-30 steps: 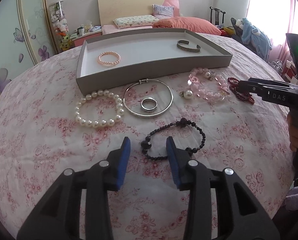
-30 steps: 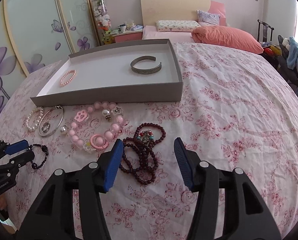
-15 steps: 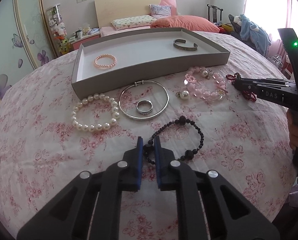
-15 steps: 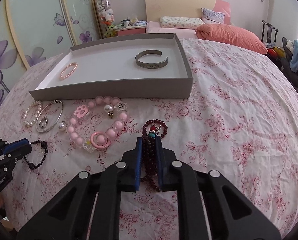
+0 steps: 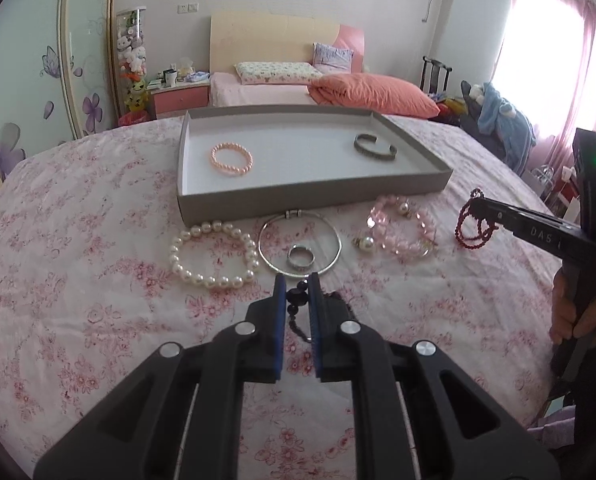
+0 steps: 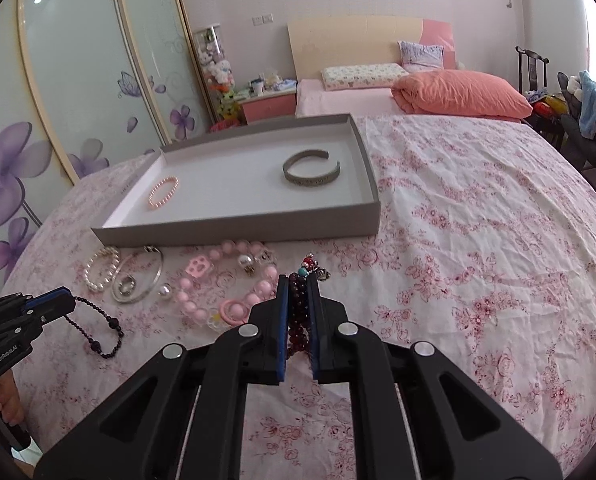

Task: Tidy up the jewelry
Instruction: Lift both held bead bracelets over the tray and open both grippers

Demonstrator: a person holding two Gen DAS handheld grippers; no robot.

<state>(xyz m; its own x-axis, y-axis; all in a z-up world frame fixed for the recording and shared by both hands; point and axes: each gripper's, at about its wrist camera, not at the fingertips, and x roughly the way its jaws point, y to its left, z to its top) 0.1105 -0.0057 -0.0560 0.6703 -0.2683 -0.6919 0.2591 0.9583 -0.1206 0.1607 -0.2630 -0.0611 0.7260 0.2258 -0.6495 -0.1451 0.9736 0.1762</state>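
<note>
Left gripper (image 5: 297,280) clamped on black bead bracelet (image 6: 98,330), lifted off floral bedspread (image 6: 478,264); body lettered "CenRobot.AI", small and hard to read. Right gripper (image 6: 298,284) clamped on dark red bead bracelet (image 5: 474,220), also raised; "DAS" legible on its side, remainder cut off. Ahead, grey tray (image 5: 310,198) holding pink bead bracelet (image 5: 231,158) and metal cuff (image 5: 375,149). In front of tray: white pearl bracelet (image 5: 214,254), silver bangle (image 5: 300,246) encircling ring (image 5: 300,258), pink charm bracelet (image 5: 402,230).
</note>
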